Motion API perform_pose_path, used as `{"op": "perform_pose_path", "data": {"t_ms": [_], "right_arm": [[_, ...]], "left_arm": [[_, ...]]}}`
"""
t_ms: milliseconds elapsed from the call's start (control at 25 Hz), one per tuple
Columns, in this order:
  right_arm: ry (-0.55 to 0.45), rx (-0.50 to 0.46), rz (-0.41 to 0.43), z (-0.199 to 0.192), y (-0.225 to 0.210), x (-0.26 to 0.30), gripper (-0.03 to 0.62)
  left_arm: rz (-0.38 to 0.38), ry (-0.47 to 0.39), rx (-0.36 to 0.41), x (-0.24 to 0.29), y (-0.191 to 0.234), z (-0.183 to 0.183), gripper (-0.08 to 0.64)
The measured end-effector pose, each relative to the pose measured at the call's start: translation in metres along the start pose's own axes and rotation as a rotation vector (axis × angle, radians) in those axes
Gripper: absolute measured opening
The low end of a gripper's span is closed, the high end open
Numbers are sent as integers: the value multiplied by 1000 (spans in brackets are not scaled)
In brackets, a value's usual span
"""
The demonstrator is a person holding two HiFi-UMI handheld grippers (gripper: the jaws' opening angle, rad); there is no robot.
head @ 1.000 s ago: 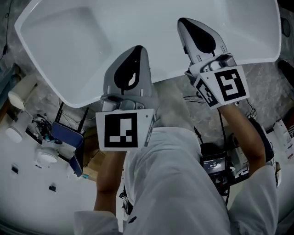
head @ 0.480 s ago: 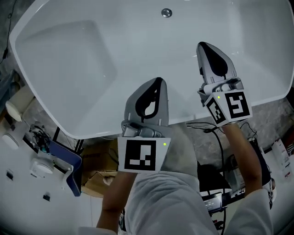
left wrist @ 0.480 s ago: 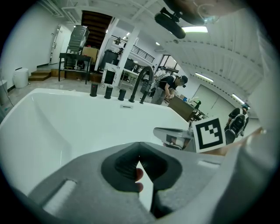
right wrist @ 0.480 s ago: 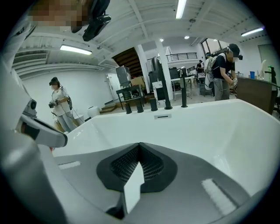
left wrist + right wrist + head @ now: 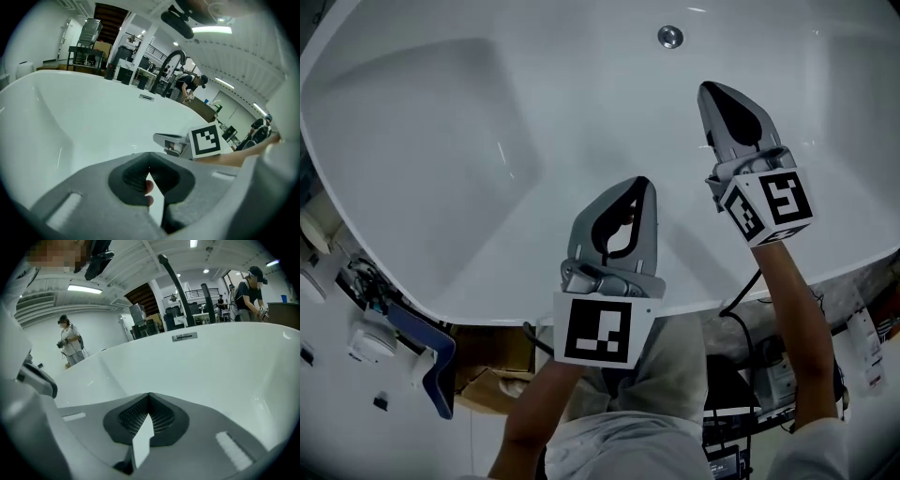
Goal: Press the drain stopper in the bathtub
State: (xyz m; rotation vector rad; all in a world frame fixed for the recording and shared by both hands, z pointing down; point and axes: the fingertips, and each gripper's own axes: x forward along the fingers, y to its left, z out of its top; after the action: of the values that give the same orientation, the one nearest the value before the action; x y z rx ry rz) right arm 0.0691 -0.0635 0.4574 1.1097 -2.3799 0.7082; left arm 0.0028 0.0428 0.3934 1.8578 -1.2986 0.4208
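Observation:
The white bathtub (image 5: pixel 441 141) fills the head view, with its round chrome drain stopper (image 5: pixel 669 37) on the bottom at the far top. My right gripper (image 5: pixel 712 90) is shut and empty, pointing toward the stopper from a short way short of it. My left gripper (image 5: pixel 641 182) is also shut and empty, lower and to the left, just past the tub's near rim (image 5: pixel 487 314). In the left gripper view the closed left gripper (image 5: pixel 149 153) faces the tub's inner wall, with the right gripper (image 5: pixel 161 138) beside it. The jaws hide the stopper in both gripper views.
A rectangular overflow plate (image 5: pixel 184 336) sits high on the tub's far wall. On the floor at the lower left are a blue object (image 5: pixel 431 352), a cardboard box (image 5: pixel 492 375) and cables. Electronics (image 5: pixel 741 412) lie at the lower right. People stand in the workshop beyond the tub.
Both grippers have moved forward from the tub's near rim to above its basin. The view has shifted forward, and the drain stopper has come into sight.

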Motion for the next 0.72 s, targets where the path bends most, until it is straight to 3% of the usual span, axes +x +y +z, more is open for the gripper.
{"op": "perform_pose_path", "data": {"t_ms": [200, 520, 720], "right_arm": [[36, 9, -17, -48, -22, 42, 2], [74, 68, -64, -92, -75, 95, -2], [128, 29, -85, -123, -99, 124, -2]], "left_arm": [[28, -27, -14, 26, 29, -26, -2], [37, -80, -13, 66, 47, -42, -2], [30, -81, -20, 88, 53, -57, -2]]}}
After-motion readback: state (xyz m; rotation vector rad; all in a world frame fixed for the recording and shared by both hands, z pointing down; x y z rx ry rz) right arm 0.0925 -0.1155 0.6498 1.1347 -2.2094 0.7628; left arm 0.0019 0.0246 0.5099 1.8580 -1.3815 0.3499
